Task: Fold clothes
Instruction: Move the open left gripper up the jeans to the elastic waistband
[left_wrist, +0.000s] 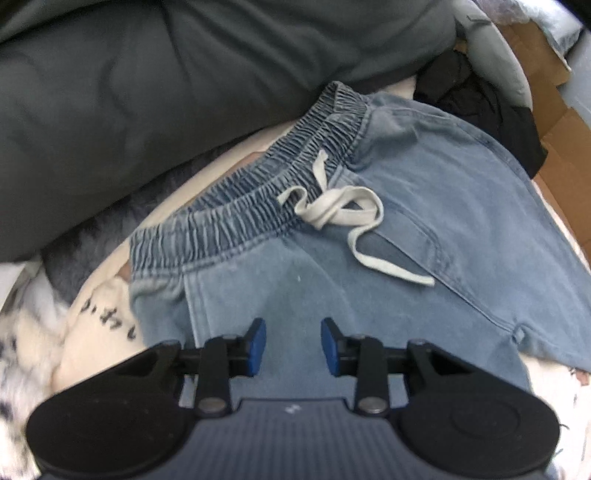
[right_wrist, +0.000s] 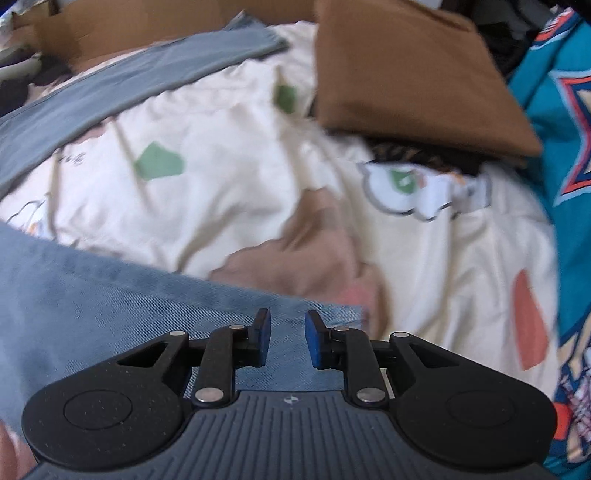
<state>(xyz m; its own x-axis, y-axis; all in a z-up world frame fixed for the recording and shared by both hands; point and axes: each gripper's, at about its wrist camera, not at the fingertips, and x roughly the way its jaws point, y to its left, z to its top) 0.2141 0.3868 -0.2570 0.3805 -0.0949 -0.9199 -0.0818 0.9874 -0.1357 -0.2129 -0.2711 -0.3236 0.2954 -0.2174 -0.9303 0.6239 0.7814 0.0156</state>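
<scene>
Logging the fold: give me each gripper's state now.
Left gripper: open, empty, above the light blue denim drawstring shorts.
Right gripper: open, empty, over the shorts' edge.

My right gripper (right_wrist: 287, 338) points down over the edge of a blue denim garment (right_wrist: 110, 291), its blue pads parted with a gap between them and nothing pinched; denim shows through the gap. Beyond the denim's edge lies a cream printed sheet (right_wrist: 240, 155) with green and orange patches. A grey-blue cloth strip (right_wrist: 122, 85) runs across the upper left. A folded brown garment (right_wrist: 402, 74) sits at the upper right on the sheet, and a teal patterned cloth (right_wrist: 561, 122) lies along the right edge. The picture is blurred.
</scene>
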